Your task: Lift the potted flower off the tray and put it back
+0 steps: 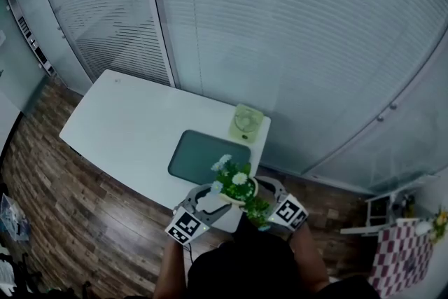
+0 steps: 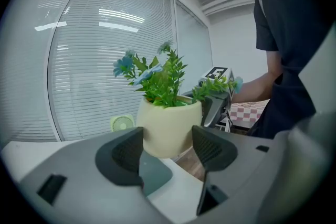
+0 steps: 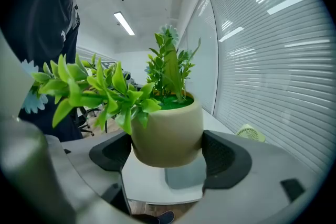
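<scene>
The potted flower [image 1: 238,187], a cream pot [image 3: 167,136] with green leaves and pale blue blooms, hangs in the air above the table's near edge, off the dark green tray [image 1: 208,156]. My right gripper [image 3: 167,152] is shut on the pot, one pad pressing each side. My left gripper [image 2: 167,149] comes from the other side with its jaws apart. The pot [image 2: 169,126] sits just beyond its tips, not between the pads. In the head view the left gripper [image 1: 222,202] and right gripper [image 1: 256,197] flank the pot. The tray [image 3: 184,176] lies bare below.
The white table [image 1: 133,129] stands against a glass wall with blinds. A small light green fan [image 1: 246,124] stands behind the tray, near the table's far right edge. Wooden floor surrounds the table. The person's arm and dark shirt [image 2: 294,34] fill the right of the left gripper view.
</scene>
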Demonstrator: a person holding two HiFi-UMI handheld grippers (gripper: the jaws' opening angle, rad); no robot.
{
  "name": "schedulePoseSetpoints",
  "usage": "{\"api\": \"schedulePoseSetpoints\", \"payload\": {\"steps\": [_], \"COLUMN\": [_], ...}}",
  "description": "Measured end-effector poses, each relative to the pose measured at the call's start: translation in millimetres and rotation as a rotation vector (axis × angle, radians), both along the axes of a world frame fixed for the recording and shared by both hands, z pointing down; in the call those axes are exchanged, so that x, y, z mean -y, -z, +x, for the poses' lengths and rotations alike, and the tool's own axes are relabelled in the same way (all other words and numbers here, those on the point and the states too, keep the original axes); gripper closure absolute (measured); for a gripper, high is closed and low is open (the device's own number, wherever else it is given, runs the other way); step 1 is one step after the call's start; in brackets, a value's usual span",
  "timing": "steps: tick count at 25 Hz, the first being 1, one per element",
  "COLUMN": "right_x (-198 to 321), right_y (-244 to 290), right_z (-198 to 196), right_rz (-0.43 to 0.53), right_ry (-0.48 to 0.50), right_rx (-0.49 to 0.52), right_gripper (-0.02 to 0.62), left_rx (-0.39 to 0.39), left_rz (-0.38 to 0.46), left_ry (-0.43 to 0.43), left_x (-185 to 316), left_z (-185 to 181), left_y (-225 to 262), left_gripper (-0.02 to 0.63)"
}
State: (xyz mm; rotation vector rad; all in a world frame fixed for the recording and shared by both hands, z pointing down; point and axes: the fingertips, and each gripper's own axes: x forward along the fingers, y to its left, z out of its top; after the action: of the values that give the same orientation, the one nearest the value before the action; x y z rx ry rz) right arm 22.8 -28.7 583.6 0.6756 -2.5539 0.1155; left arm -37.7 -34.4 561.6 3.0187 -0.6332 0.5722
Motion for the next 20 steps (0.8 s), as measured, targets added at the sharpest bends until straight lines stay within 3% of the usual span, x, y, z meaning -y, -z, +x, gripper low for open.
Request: {"api": "schedulePoseSetpoints", "payload": {"steps": [20], "right_x": [67.9], "right_y": [-43.7], "right_z": [8.7], "right_rz": [-0.09], "right_ry": [0.048], "right_rx": [0.021], "right_gripper": [0.208], "left_rx": [0.019], "left_rz": [-0.141], "left_ry": [0.061], "left_x": [65.3], "left_z": [10.7], "left_y": [-50.3], "left_gripper": [0.327]}}
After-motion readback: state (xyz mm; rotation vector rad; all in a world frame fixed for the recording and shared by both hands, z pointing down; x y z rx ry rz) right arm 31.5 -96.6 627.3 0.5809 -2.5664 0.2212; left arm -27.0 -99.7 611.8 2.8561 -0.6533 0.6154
